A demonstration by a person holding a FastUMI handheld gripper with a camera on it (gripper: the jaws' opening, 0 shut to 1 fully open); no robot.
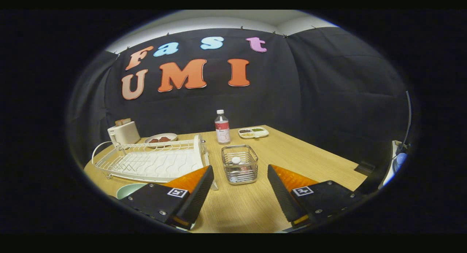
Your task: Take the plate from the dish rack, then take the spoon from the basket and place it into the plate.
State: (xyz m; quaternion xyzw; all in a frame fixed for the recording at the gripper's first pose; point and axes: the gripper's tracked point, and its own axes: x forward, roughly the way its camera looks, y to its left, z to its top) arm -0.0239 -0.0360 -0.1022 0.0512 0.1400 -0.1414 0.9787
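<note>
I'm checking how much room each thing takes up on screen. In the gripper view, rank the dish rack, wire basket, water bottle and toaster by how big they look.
1. Dish rack, by far.
2. Wire basket, just ahead of the open hand-held gripper.
3. Toaster and water bottle: too close to rank, and both stand farther back.

The gripper [240,172] hangs level above the table, fingers [199,189] spread wide, holding nothing.

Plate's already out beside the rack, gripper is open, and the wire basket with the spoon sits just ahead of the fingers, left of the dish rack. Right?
One slip: in the gripper view the wire basket sits right of the dish rack, not left. The rest holds: the plate lies beside the rack, the gripper is open, and the spoon is in the basket just ahead.
</note>
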